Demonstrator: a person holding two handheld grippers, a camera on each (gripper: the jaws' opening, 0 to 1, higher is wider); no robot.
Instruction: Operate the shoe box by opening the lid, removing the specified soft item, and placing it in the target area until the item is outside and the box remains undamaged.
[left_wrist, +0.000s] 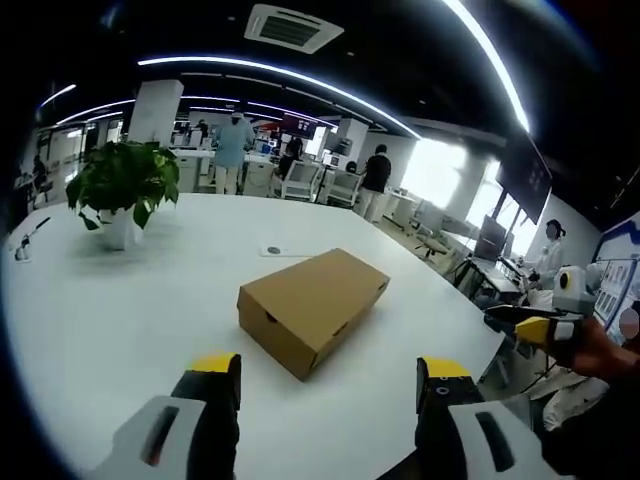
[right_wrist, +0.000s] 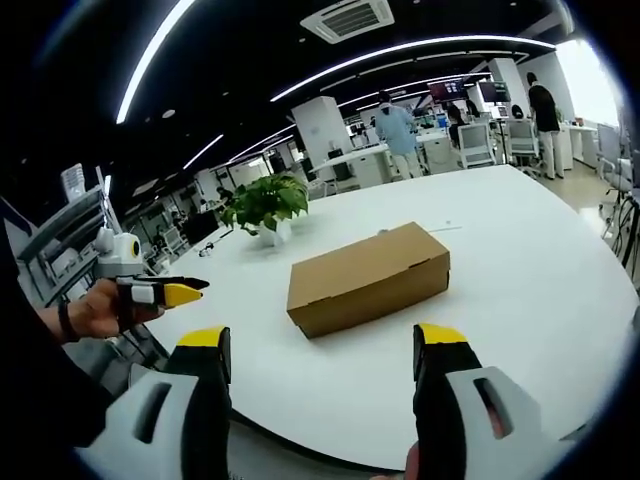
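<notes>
Left gripper (left_wrist: 330, 375) and right gripper (right_wrist: 325, 350): jaws spread, empty, short of the shoe box (left_wrist: 312, 305). Box sits mid-table (left_wrist: 120, 330), lid closed. No step done; opening, removal, placement remain.

We see a broad white table (left_wrist: 120, 320) with a rounded edge, and on it a leafy green plant (left_wrist: 122, 180) in a white pot (left_wrist: 117, 230) standing near its far left side in the left gripper view. In the right gripper view the same plant (right_wrist: 266, 203) stands toward the table's (right_wrist: 560, 270) far edge. A small round dark disc (left_wrist: 274, 250) lies on a flat white card on the tabletop, toward the far side. Beyond the table we see an open office with desks and chairs, several people (left_wrist: 232, 150) standing, a ceiling air vent (left_wrist: 292, 27), long curved strip lights (right_wrist: 400, 50) and a white column (right_wrist: 322, 128).
</notes>
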